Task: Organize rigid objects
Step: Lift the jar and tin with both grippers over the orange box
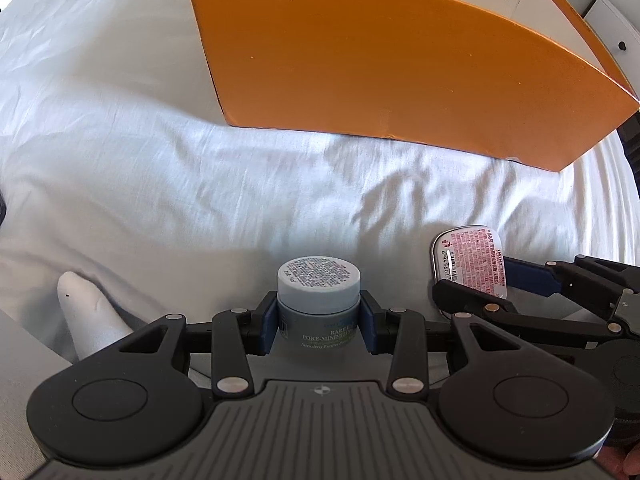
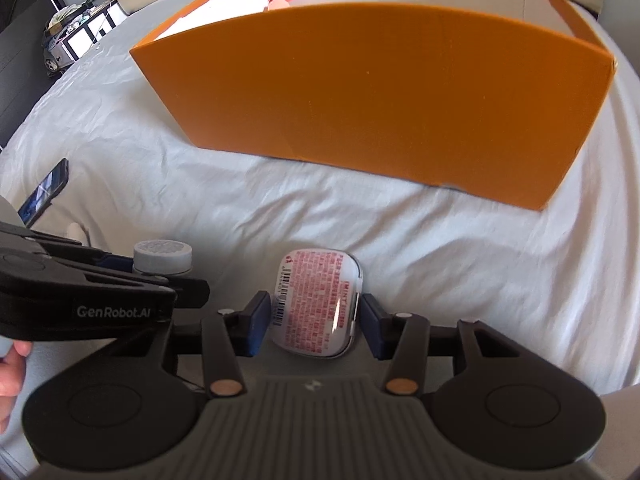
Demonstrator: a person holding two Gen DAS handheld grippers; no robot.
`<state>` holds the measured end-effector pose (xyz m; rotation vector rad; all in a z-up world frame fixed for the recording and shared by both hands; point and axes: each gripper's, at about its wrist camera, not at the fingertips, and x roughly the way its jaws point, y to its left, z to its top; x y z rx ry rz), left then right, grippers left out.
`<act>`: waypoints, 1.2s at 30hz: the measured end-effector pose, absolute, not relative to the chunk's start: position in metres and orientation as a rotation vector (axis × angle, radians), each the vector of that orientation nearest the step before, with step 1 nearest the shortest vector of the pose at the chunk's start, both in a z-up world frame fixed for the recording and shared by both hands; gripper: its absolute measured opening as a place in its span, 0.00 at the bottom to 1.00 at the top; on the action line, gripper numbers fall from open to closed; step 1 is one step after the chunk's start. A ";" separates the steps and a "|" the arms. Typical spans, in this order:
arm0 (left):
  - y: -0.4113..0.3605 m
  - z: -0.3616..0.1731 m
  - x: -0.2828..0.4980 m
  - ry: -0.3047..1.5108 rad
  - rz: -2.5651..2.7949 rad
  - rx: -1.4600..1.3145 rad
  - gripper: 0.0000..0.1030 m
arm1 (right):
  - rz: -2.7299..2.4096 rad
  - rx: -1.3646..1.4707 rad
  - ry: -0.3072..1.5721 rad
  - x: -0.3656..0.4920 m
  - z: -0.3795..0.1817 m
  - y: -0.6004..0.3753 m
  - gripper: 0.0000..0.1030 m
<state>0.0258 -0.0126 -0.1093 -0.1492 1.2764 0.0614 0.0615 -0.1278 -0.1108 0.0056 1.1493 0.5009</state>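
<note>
While an orange box (image 2: 372, 92) stands beyond on the bed sheet (image 2: 160, 184), our left tongs (image 1: 319, 318) pinch a pale-lidded jar (image 1: 319, 294). Our right tongs (image 2: 312, 320) flank a red-printed tin (image 2: 316, 304); whether they press it, we cannot tell.

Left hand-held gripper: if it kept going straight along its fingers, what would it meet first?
The left hand-held gripper already has a small blue-grey round jar with a pale lid between its fingers, so that goes along. Beyond it comes the wrinkled white bedsheet, probably before the orange cardboard box; depth is unclear.
</note>
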 end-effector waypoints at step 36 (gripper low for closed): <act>-0.016 -0.007 0.029 0.955 -0.146 -0.200 0.45 | 0.397 -0.061 0.689 0.044 0.013 -0.162 0.17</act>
